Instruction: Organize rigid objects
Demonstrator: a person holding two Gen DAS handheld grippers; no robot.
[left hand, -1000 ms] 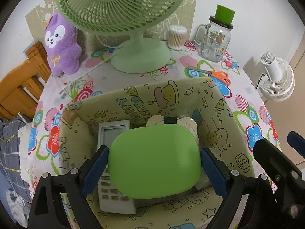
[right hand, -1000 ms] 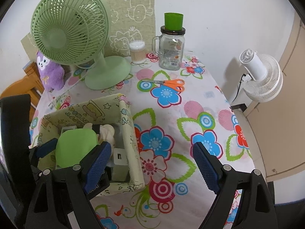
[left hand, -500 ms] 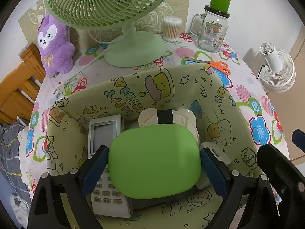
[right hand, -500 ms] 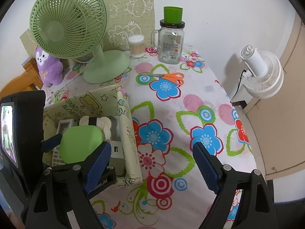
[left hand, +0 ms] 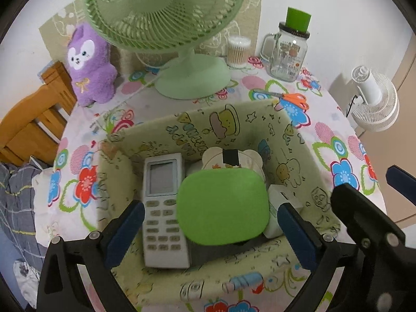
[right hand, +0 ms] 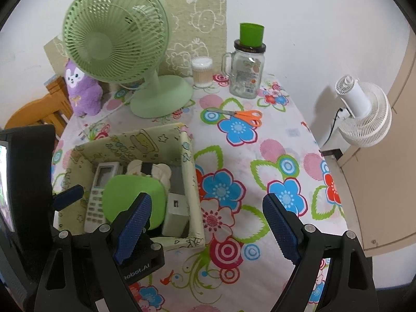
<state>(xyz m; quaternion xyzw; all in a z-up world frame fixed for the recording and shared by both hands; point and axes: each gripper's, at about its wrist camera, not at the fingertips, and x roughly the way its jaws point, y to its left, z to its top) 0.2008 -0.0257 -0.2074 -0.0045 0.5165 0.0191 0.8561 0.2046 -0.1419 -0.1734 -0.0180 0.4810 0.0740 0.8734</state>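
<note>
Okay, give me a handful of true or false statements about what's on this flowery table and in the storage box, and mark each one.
1. The green case lies inside the patterned box. True.
2. The left gripper is clamped on the green case. False: its fingers stand apart from the case, having just been opening.
3. The orange-handled scissors are in the box. False: they lie on the tablecloth beyond it.
4. A white remote control lies beside the green case in the box. True.
5. The right gripper holds the glass jar. False: it is open and empty over the tablecloth.
</note>
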